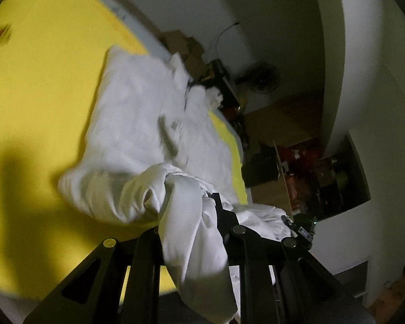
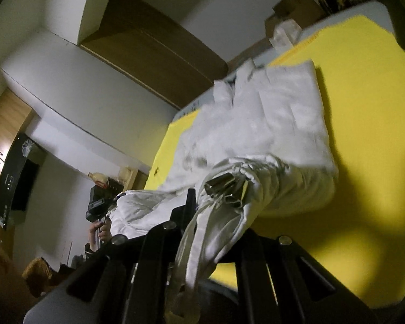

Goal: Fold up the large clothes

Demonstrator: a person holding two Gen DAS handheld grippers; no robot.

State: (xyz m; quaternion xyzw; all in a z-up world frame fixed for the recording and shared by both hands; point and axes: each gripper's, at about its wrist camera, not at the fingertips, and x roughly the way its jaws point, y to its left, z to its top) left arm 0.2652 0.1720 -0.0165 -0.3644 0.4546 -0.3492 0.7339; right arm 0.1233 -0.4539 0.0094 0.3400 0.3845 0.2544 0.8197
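Both grippers tilt slightly downward over the yellow worktop (image 1: 40,81). The left gripper (image 1: 197,210) and right gripper (image 2: 216,197) each pinch, apparently, one bunched edge of the white garment (image 1: 137,113), which trails back across the worktop.

Both fisheye views are dim and motion-blurred, curving to black at the corners, with light seemingly from above brightening the yellow sheet (image 1: 40,81) while soft dark shadows fall on its near part and the far room stays murky.
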